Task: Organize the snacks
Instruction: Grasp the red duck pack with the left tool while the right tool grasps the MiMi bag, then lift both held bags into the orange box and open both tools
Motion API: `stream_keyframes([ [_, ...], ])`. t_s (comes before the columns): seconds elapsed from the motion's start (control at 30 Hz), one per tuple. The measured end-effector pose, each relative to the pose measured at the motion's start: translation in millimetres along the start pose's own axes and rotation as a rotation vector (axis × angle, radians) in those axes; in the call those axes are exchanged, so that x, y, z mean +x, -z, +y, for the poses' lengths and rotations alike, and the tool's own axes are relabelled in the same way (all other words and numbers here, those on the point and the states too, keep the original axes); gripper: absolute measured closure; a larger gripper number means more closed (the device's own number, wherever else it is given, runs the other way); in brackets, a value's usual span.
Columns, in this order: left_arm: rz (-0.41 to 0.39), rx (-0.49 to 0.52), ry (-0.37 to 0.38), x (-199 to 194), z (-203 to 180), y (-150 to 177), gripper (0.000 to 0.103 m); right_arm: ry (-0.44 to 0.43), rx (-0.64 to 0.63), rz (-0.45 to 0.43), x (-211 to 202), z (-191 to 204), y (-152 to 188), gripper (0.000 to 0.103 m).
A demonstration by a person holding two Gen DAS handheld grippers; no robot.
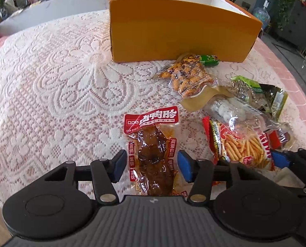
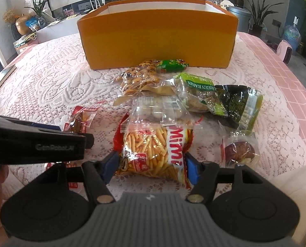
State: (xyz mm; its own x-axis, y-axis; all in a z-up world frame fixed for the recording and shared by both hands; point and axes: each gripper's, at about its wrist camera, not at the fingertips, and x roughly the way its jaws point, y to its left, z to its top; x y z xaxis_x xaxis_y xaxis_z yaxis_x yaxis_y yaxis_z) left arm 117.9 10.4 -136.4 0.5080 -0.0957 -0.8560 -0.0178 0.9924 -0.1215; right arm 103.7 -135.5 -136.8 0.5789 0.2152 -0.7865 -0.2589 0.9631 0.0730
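While both grippers sit low over the lace-covered desk (image 1: 50, 82), the widest open surface lies to the left of the snack pile, bare lace running up to the orange box (image 1: 173, 33). That box stands at the far side, open-topped, its near wall upright and tall; a green packet (image 2: 171, 65) and a peanut bag (image 1: 190, 76) lie right at its foot. On the right, the lace ends and pink checked cloth (image 2: 276, 72) runs to the desk's curved edge, near the dark seaweed pack (image 2: 239, 105).

Left gripper (image 1: 152, 164): pointing steeply down, fingers (image 1: 120, 164) about half open, straddling the red-labelled braised-meat pouch (image 1: 153, 154). A finger stands at each long edge of the pouch; the left one shows a sliver of lace between pad and pouch, so no firm press yet. Pouch lies flat, alone, just left of the pile.

Right gripper (image 2: 153, 164): also angled down, fingers (image 2: 109, 166) at the two sides of the Mimi stick-snack bag (image 2: 153, 150). Both blue pads meet the crinkled bag edges; whether they squeeze or merely touch, cannot tell. Bag rests on the desk, its far end under a clear bag of white sweets (image 2: 159, 111).

The two grippers are close side by side, the left one's body crossing the right camera's left edge. A raisin bag (image 2: 196, 90) and a small brown-snack wrapper (image 2: 239, 150) crowd the right side.
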Motion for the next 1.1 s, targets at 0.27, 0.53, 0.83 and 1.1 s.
stream_keyframes([
  [0.27,-0.022,-0.050,0.079,-31,7,6,0.041,-0.022,0.012,0.012,-16,-1,1,0.053],
  [0.53,-0.054,-0.084,0.073,-57,13,2,0.041,-0.089,-0.025,-0.005,-52,12,3,0.061],
  [0.83,-0.146,-0.087,0.107,-97,14,-9,0.041,-0.099,-0.069,-0.111,-96,22,-2,0.062],
  [1.1,-0.231,-0.076,0.123,-120,8,-41,0.041,-0.065,-0.053,-0.197,-111,6,-33,0.062],
])
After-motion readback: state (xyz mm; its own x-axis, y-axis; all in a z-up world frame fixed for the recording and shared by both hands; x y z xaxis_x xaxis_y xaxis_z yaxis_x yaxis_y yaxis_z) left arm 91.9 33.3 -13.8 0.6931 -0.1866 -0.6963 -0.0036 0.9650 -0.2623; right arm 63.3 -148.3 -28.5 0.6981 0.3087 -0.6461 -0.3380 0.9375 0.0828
